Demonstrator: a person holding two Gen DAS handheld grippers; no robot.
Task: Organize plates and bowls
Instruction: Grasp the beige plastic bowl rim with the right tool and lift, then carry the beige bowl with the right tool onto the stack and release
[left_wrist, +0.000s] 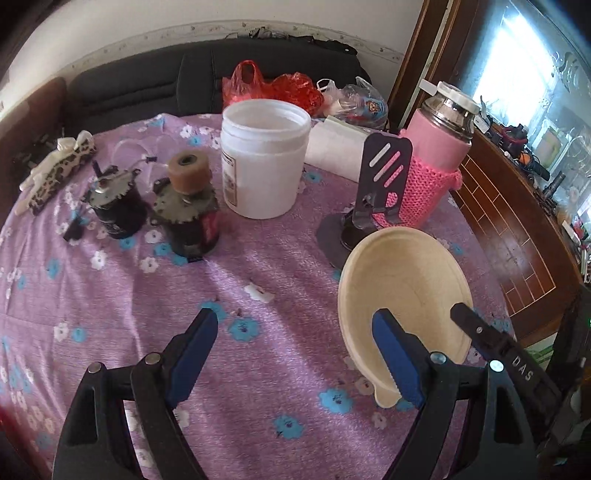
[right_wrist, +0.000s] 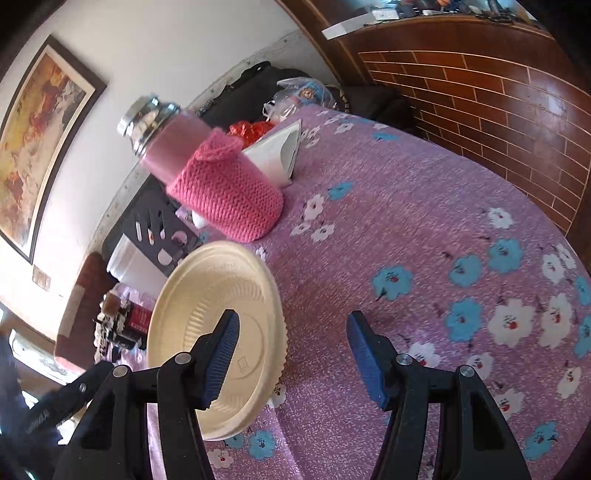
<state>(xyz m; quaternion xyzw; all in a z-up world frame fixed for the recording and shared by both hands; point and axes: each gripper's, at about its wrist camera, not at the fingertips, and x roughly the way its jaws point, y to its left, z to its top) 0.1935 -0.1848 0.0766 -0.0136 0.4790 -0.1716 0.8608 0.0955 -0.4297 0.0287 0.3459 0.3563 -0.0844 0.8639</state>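
A cream paper plate (left_wrist: 402, 284) stands tilted on its rim on the purple flowered tablecloth (left_wrist: 258, 369). In the left wrist view I see its hollow side, and in the right wrist view the ribbed underside of the plate (right_wrist: 207, 295). My left gripper (left_wrist: 295, 321) is open; its right pad overlaps the plate's lower part and nothing lies between its pads. My right gripper's black finger (left_wrist: 480, 332) shows at the plate's right rim. My right gripper (right_wrist: 293, 317) is also open, its left pad in front of the underside. I cannot tell which fingers touch the plate.
Behind the plate stand a black phone stand (left_wrist: 380, 181) and a flask in a pink knitted sleeve (left_wrist: 432, 166). A white plastic jar (left_wrist: 264, 158), two dark cans with gears (left_wrist: 192, 218) and a paper roll (left_wrist: 334, 147) sit further back. The table edge runs along the right.
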